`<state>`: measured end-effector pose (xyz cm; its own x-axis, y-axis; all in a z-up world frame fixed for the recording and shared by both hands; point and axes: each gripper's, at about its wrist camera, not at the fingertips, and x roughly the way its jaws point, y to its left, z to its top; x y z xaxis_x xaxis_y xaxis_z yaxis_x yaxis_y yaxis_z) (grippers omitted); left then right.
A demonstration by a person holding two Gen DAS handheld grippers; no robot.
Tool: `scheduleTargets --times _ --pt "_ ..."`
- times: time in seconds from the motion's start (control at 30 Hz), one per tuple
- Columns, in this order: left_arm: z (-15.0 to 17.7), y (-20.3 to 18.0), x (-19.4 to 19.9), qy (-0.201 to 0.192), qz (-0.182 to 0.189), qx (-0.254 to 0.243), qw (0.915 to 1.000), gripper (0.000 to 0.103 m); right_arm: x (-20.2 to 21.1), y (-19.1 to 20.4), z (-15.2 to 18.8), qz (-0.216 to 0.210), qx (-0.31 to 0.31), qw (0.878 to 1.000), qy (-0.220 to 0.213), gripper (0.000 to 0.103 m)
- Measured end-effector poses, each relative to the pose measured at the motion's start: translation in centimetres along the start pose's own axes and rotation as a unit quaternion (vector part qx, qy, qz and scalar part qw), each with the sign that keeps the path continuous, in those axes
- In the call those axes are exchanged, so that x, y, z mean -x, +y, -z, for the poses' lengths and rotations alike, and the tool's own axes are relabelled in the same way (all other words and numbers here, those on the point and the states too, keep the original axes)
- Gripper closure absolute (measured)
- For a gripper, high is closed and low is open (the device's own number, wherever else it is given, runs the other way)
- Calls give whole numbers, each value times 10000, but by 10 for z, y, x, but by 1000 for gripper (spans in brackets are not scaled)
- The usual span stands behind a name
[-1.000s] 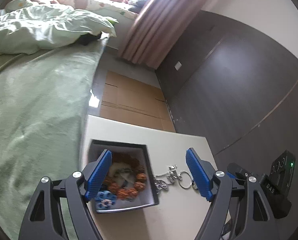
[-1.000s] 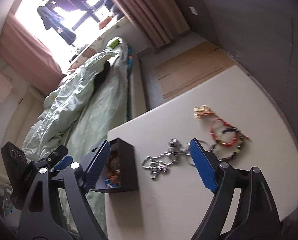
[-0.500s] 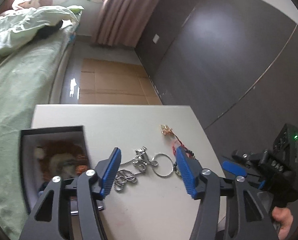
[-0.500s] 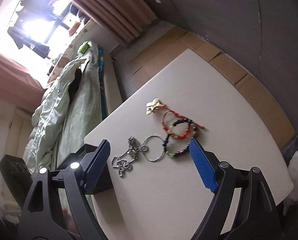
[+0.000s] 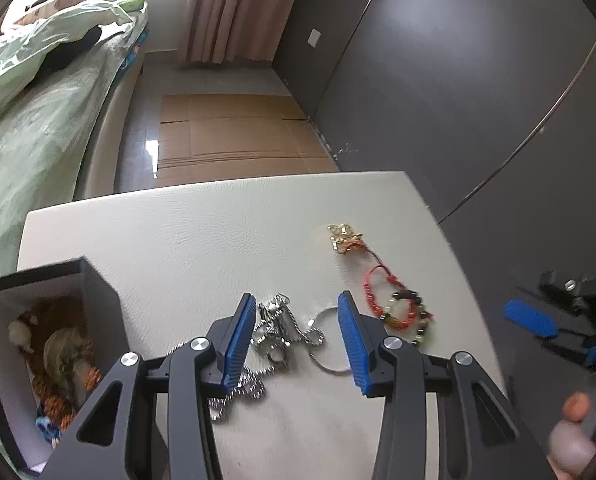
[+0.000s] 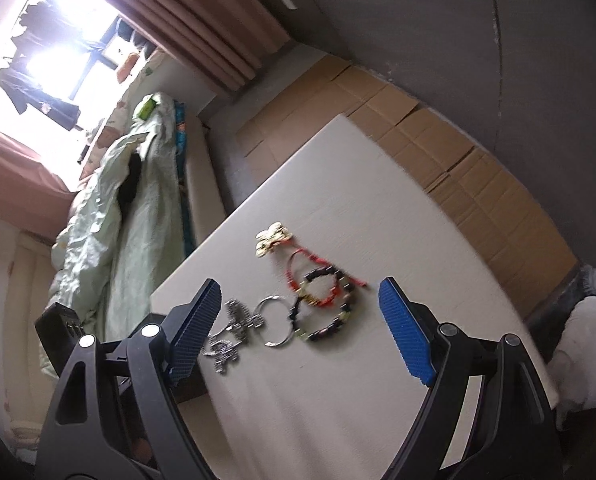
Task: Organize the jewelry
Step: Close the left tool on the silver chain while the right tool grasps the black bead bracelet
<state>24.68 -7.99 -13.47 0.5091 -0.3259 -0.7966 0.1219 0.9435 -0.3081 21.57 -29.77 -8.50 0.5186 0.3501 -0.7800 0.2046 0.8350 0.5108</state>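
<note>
A silver chain with a key ring (image 5: 282, 330) lies on the white table (image 5: 186, 236). My left gripper (image 5: 296, 340) is open and low over it, its blue pads either side of the chain. To the right lie a red cord bracelet (image 5: 378, 292), a dark bead bracelet (image 5: 408, 318) and a gold charm (image 5: 344, 236). A black jewelry box (image 5: 38, 352) at the left holds orange beads. In the right wrist view my right gripper (image 6: 302, 328) is open above the bead bracelet (image 6: 326, 304), the chain (image 6: 234, 336) at its left.
A bed with a green quilt (image 5: 30, 120) runs along the left of the table. Flattened cardboard (image 5: 234, 132) covers the floor beyond the far edge. Dark wall panels (image 5: 458, 80) stand at the right. The right gripper's blue pad (image 5: 528, 318) shows at the table's right edge.
My left gripper has swung right from the box, narrowed and lowered over the silver chain. My right gripper has shifted right toward the bracelets.
</note>
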Motion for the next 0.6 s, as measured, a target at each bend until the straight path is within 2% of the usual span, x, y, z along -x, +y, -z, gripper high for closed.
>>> scheduleTargets --times 0.07,0.13,0.23,0.37,0.4,0.43,0.47,0.5,0.53,0.6 --pt "0 -2 -11 63 -101 -84 9999 63 -4 -2 -3 55 -23 10000 41 24" --pt "0 -3 -21 136 -219 -140 9996 63 -11 -4 -4 79 -43 9999 136 32" --pt "-1 -2 -35 346 -532 -156 9979 70 -25 -4 -5 208 29 9993 312 42" --pt "1 -5 -40 451 -695 -332 9960 72 -38 -3 0 359 135 9980 505 47" --pt "1 -6 -40 444 -742 -352 9956 75 -40 -4 1 401 165 9976 540 50" --pt "2 -6 -40 427 -850 -375 9948 83 -43 -4 4 466 222 9969 590 55" --pt "2 -4 -39 415 -888 -376 9945 87 -45 -3 6 515 270 9964 618 57" --pt "2 -1 -39 400 -809 -315 9954 87 -48 -3 10 593 352 9955 654 66" --pt "2 1 -38 390 -738 -260 9962 88 -50 -3 11 663 415 9946 685 70" --pt "1 4 -33 328 -681 -226 9969 88 -58 -2 14 822 549 9923 746 72"
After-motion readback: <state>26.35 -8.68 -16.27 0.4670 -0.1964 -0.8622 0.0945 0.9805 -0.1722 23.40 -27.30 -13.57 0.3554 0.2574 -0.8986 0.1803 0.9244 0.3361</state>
